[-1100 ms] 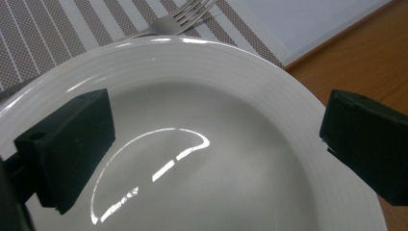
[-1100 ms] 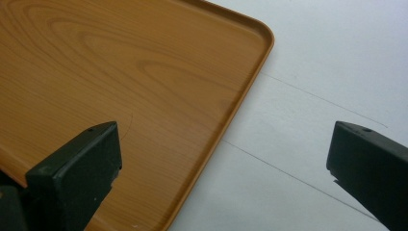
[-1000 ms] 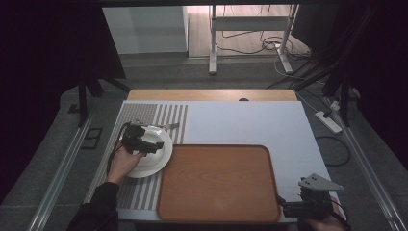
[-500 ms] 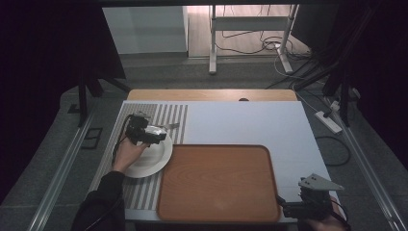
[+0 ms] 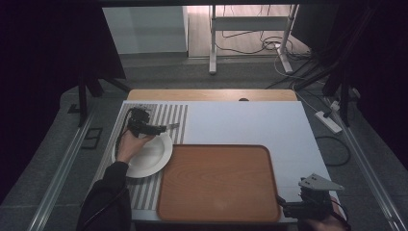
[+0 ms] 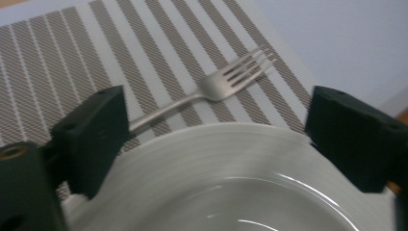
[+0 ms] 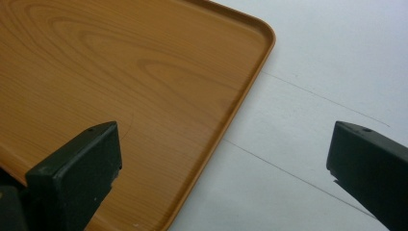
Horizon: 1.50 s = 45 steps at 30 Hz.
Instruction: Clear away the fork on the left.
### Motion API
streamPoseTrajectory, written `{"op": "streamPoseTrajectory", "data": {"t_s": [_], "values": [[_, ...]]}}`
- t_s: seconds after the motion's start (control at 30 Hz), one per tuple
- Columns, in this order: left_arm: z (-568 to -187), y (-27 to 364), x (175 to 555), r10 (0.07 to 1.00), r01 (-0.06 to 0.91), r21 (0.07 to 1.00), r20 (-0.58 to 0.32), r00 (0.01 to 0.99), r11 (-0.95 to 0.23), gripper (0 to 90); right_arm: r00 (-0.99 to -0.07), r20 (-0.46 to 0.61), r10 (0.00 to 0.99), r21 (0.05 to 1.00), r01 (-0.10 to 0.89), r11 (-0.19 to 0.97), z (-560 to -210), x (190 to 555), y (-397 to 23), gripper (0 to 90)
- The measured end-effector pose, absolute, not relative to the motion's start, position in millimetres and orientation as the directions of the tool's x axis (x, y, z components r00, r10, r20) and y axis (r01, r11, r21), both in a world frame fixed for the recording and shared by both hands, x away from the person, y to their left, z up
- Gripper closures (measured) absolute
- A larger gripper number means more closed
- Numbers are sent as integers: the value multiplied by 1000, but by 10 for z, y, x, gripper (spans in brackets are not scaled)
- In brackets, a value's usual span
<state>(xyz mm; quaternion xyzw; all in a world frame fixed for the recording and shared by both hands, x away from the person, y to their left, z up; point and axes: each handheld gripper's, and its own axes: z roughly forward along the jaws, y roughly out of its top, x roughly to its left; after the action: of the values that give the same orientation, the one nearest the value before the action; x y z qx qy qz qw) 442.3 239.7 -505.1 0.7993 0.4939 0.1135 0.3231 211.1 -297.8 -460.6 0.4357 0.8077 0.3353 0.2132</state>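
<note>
high view: a person's left hand (image 5: 129, 147) holds the left gripper (image 5: 161, 128) over the far rim of a white plate (image 5: 149, 161) on a striped placemat (image 5: 173, 115). a fork (image 5: 172, 126) lies just beyond the plate. the right gripper (image 5: 284, 204) rests at the near right corner of the tabletop (image 5: 240, 120), beside a wooden tray (image 5: 216, 183).

left gripper view: the jaws have just been closing and stand apart over the plate's rim, gripping nothing; the fork lies ahead of them.

right gripper view: the jaws stand wide open, empty, over the tray's edge.
</note>
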Motion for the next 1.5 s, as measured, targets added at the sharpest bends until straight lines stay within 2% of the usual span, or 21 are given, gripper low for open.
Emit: {"op": "streamPoseTrajectory", "data": {"t_s": [0.1, 0.13, 0.17, 0.2, 0.37, 0.43, 0.93, 1.03, 1.5], "values": [[-5057, 2409, 4475, 872, 724, 610, -109, 478, -321, 375, -531, -52, 846, 729, 559, 395, -4605, 2107, -2979, 0], [-5061, 2417, 4494, 870, 725, 606, -104, 481, -328, 425, -531, -53, 846, 729, 558, 395, -4605, 2107, -2979, 0], [-5064, 2427, 4511, 868, 724, 604, -101, 486, -334, 530, -531, -52, 846, 730, 558, 396, -4604, 2107, -2980, 0], [-5065, 2437, 4528, 869, 722, 604, -96, 486, -338, 530, -531, -52, 846, 730, 558, 396, -4604, 2107, -2980, 0], [-5082, 2489, 4626, 859, 733, 571, -90, 504, -370, 838, -530, -52, 846, 729, 558, 395, -4605, 2106, -2981, 0], [-5092, 2519, 4680, 864, 746, 548, -81, 497, -378, 892, -529, -53, 847, 728, 560, 396, -4605, 2109, -2981, 0], [-5220, 2831, 5082, 914, 856, 383, -66, 400, -347, 894, -530, -52, 846, 729, 559, 396, -4605, 2107, -2981, 0], [-5255, 2898, 5129, 920, 871, 366, -85, 383, -329, 894, -530, -52, 847, 730, 559, 394, -4606, 2107, -2983, 0], [-5249, 3058, 4894, 905, 879, 341, -148, 400, -333, 895, -529, -62, 846, 726, 558, 402, -4606, 2098, -2973, 0]]}}
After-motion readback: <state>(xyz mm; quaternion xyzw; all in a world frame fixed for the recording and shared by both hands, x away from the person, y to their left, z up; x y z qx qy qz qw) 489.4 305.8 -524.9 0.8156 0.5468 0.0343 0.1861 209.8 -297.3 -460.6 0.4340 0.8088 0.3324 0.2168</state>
